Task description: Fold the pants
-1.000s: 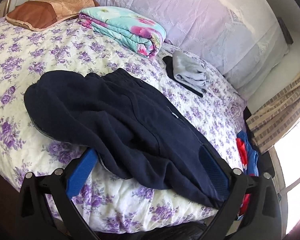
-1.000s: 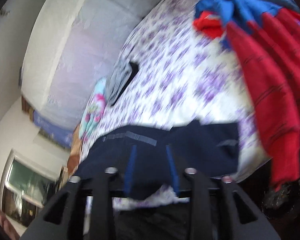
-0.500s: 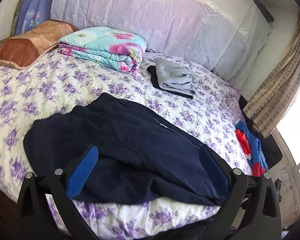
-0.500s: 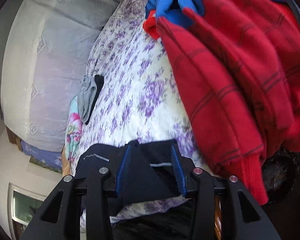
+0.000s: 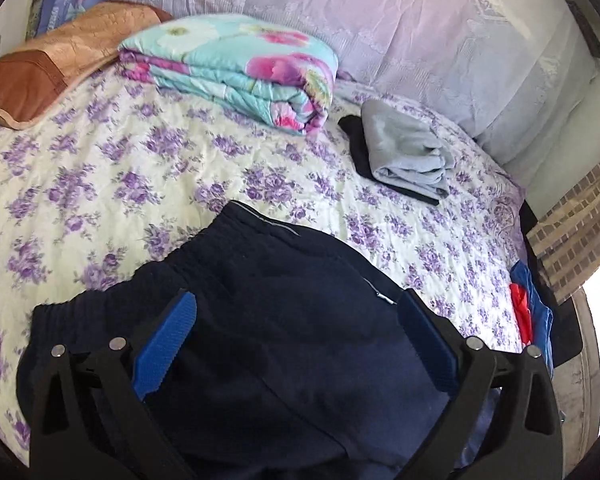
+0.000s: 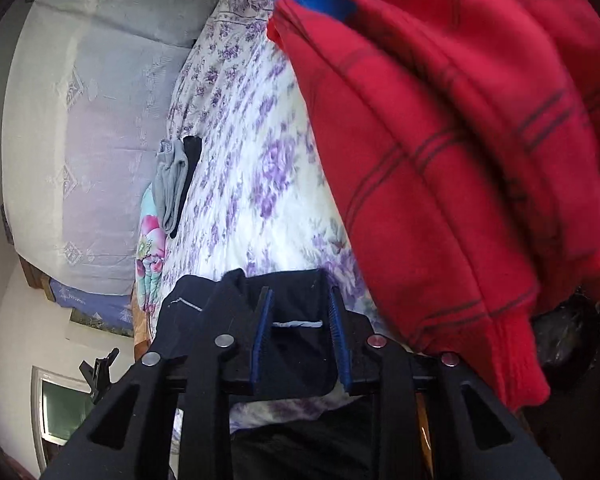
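Dark navy pants (image 5: 292, 320) lie bunched on the floral bedspread (image 5: 120, 168) at the near edge of the bed. My left gripper (image 5: 296, 312) is wide open above them, its blue pads on either side of the cloth without touching it. In the right wrist view the pants (image 6: 296, 300) sit between the fingers of my right gripper (image 6: 300, 304). The jaws stand partly apart with a fold of cloth between them. I cannot tell whether they pinch it.
A folded floral quilt (image 5: 236, 68) and a brown pillow (image 5: 52, 64) lie at the back of the bed. Folded grey and black clothes (image 5: 404, 152) lie to the right. A red and blue garment pile (image 6: 460, 140) fills the right wrist view, close by.
The left gripper has moved forward and lower over the pants, which now look more bunched. The right gripper has moved nearer the red garments and its jaws have spread a little.
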